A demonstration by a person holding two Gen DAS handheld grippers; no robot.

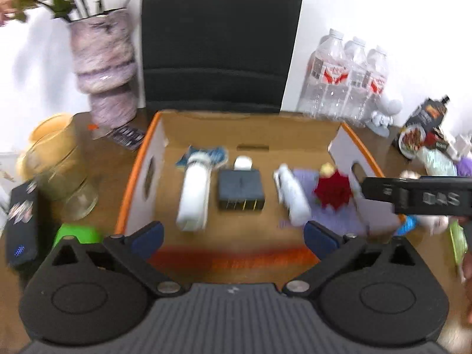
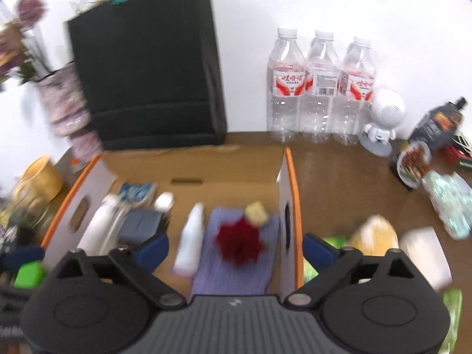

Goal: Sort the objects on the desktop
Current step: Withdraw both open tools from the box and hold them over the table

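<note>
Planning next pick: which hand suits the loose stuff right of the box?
Right, probably. Its open fingers sit just before the yellow bag outside the box; the left gripper faces inside.

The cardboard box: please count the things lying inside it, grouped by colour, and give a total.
Inside the cardboard box:
White: 3 (large bottle, small bottle, small capped item)
Dark grey: 1 (block)
Blue-and-white: 1 (packet)
Purple: 1 (cloth)
Red: 1 (flower)
Pale yellow: 1 (small piece)
Total: 8
</note>
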